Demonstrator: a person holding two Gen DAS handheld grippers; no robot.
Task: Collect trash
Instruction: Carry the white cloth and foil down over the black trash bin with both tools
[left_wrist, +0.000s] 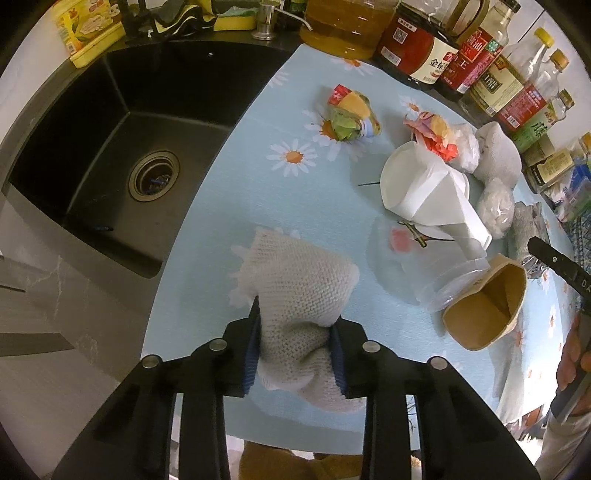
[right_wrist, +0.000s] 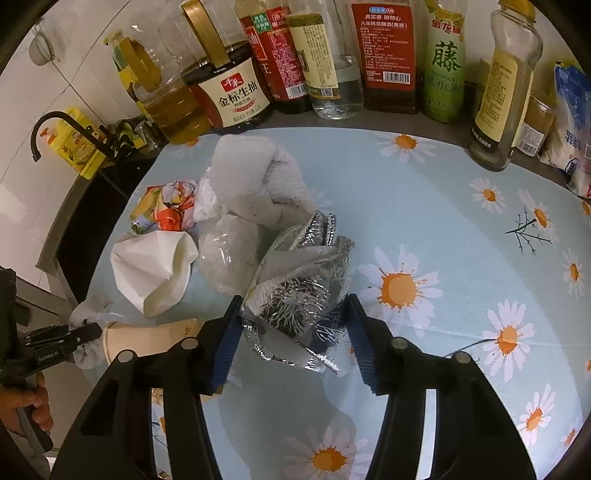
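Observation:
My left gripper (left_wrist: 295, 325) is shut on a white knitted rag (left_wrist: 295, 284) and holds it over the daisy-print cloth (left_wrist: 229, 206). My right gripper (right_wrist: 291, 310) is closed around a crumpled foil wrapper (right_wrist: 295, 291), its pads touching both sides. On the cloth lie a crushed white paper cup (left_wrist: 421, 188), a brown paper cup (left_wrist: 487, 306), a clear plastic lid (left_wrist: 443, 291), colourful crumpled wrappers (left_wrist: 351, 114) and white towel wads (right_wrist: 255, 181). The white cup (right_wrist: 155, 266) and the brown cup (right_wrist: 147, 339) also show in the right wrist view.
A black sink (left_wrist: 122, 147) lies left of the cloth. Oil and sauce bottles (right_wrist: 229, 85) line the back edge. A yellow box (left_wrist: 85, 29) and sponge (left_wrist: 232, 22) sit behind the sink. A white bag (right_wrist: 572, 129) stands at the far right.

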